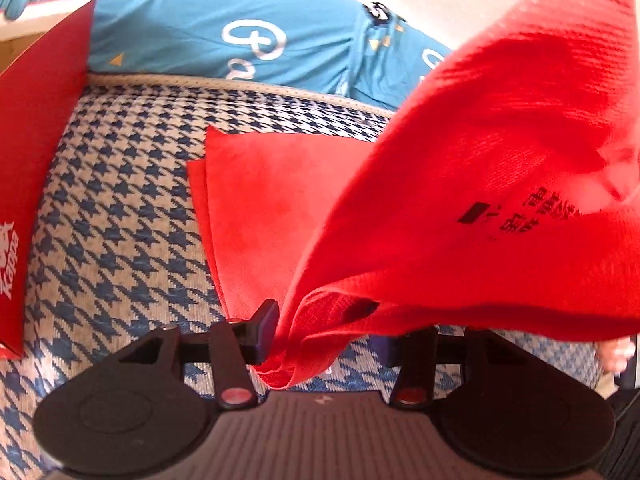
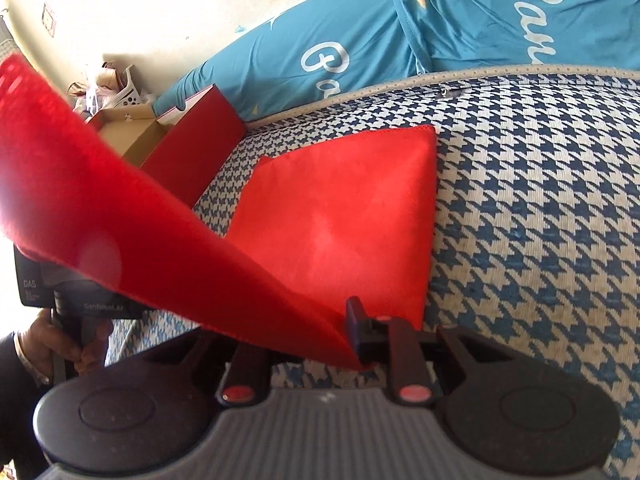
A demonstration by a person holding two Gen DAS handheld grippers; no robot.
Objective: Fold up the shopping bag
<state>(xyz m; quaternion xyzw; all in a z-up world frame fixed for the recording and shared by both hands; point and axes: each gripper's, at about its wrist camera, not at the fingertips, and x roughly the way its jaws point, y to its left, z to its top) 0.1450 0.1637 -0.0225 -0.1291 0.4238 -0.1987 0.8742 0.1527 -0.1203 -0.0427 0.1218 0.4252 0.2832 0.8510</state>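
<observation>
Left wrist view: your left gripper point(image 1: 332, 332) has its jaws standing apart, a handle strap of the red shopping bag point(image 1: 500, 168) hanging between them against the left finger point(image 1: 266, 322).
Right wrist view: your right gripper point(image 2: 336, 340) has narrow jaws pinching the bag's lifted edge.
Bag: one half lies flat on the houndstooth cushion point(image 2: 540, 208); the other half rises in a fold towards you.
Left side: your hand point(image 2: 76, 344) grips the other tool's handle.
Beyond: open red cardboard box point(image 2: 192, 148), then blue printed fabric point(image 2: 360, 36).

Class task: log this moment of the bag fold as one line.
left tongs: open, bag between | right tongs: shut on red bag | bag: half lifted
</observation>
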